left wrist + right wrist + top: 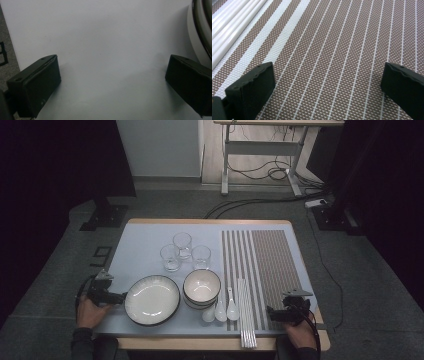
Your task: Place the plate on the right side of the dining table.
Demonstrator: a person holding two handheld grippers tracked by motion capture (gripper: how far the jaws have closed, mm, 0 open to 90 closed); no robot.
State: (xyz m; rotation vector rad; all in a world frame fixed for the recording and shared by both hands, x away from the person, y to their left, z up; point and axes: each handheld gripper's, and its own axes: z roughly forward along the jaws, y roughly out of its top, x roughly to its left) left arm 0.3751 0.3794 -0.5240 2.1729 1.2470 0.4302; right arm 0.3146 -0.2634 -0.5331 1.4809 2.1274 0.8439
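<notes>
Left hand-held gripper [120,297], jaws spread and empty, sits just left of the wide white dark-rimmed ceramic plate [152,299]: likely heavy, slippery, breakable; pinch its near rim.

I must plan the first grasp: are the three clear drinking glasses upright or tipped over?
Upright. In the high view the three clear drinking glasses stand on the pale table with round open rims facing up; none lies on its side.

The plate [200,32] is cut off at the left gripper view's right edge, chopsticks [229,22] at the right gripper view's left.
</notes>
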